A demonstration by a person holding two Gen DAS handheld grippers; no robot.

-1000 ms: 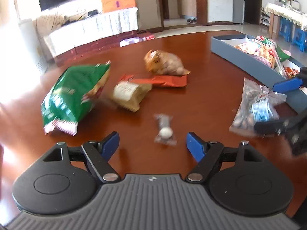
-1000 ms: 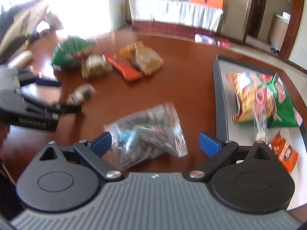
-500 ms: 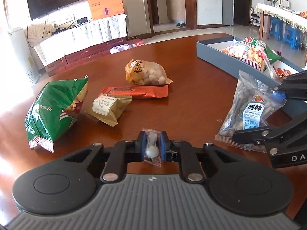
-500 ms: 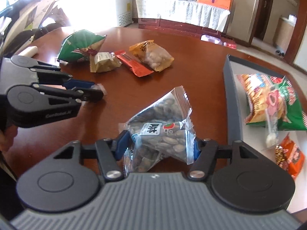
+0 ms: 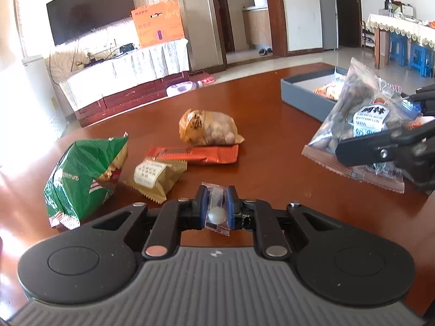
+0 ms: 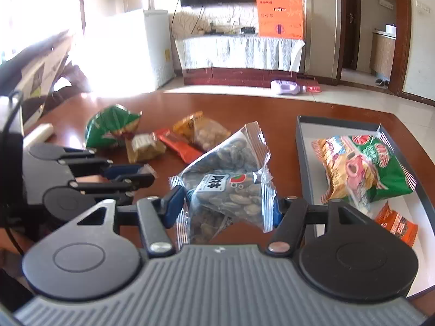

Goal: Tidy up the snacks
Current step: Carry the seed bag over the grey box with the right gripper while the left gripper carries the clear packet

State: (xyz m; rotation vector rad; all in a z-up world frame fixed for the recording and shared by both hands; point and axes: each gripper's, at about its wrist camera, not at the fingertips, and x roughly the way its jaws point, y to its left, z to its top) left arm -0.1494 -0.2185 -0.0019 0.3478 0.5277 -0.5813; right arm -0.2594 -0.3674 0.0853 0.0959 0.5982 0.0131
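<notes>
The round reddish wooden bench (image 5: 272, 125) carries everything. On its right side lies the grey tray (image 6: 301, 146); the right wrist view looks down into it and shows a big green and orange crisp bag (image 6: 364, 168) and a small orange packet (image 6: 395, 224) at the near end, while the left wrist view catches only the tray's far corner (image 5: 304, 100), with its contents mostly hidden behind the seed bag.

On the left of the bench lies a green snack bag (image 5: 81, 174). The left wrist view gives it clearly; in the right wrist view it is farther off and washed by glare (image 6: 111, 127). Just right of it sit a tan packet (image 5: 155, 175), a flat orange-red bar (image 5: 195, 153) and, touching the bar's far edge, an amber bag of nuts (image 5: 209, 131).

The clear bag of watermelon seeds (image 6: 231, 187) is clenched by its lower part in the right tool (image 6: 225, 206), the blue pads pressing both sides; it stands tilted, tip pointing up and far, over the bench between the loose snacks and the tray. From the left wrist view the same bag (image 5: 359, 125) shows its label side-on.

Smallest is the clear-wrapped white candy (image 5: 216, 212), pinched tight in the left tool (image 5: 216, 206), near the tan packet. The right wrist view shows only a sliver of its wrapper (image 6: 149, 169) past that tool's tips.
</notes>
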